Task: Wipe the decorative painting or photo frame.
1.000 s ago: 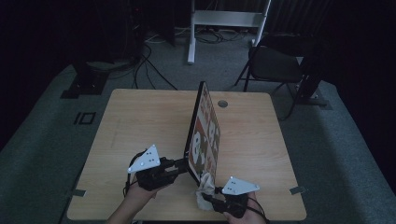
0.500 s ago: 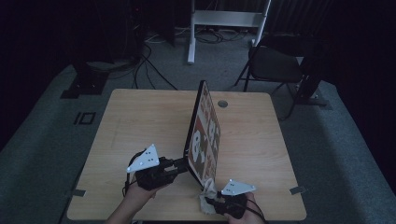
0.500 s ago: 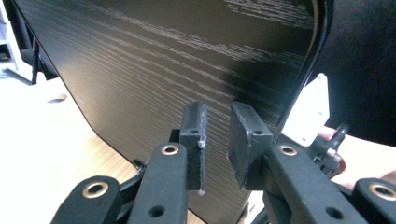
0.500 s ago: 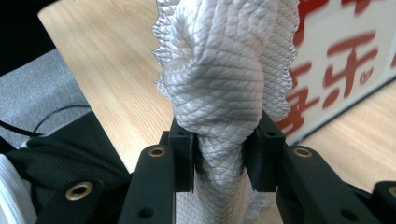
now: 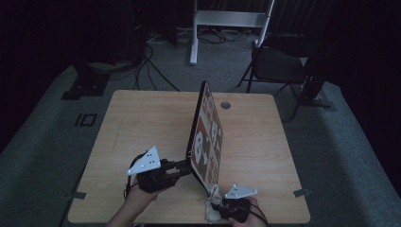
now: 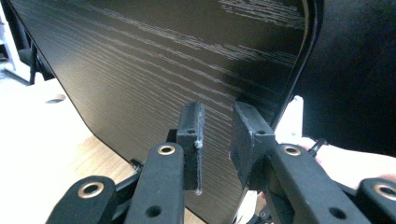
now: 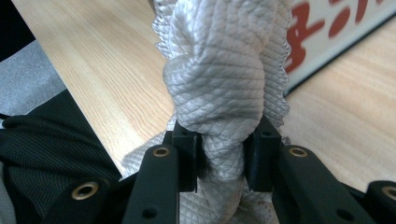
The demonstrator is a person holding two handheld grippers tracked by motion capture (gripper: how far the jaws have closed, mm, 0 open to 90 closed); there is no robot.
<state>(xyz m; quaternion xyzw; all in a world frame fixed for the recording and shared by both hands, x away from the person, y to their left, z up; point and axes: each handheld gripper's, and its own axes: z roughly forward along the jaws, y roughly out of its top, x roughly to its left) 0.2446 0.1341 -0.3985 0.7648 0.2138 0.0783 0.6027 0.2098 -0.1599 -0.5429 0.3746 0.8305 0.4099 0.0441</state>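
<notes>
Board's (image 5: 206,137) printed face too small and dim to read in high view; cloth (image 7: 224,74) hides board's near corner in right gripper view.

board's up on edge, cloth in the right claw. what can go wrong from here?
1. The board stands tilted on one edge, braced by the left claw at its dark back; a push from the wipe could slide or topple it.
2. The cloth is bunched in the right claw, which has just tightened; a thick wad may wipe unevenly.

The high view looks forward and down on the table (image 5: 142,118), while each gripper view looks closely along its own jaws, sharing the upright board (image 5: 205,137).
</notes>
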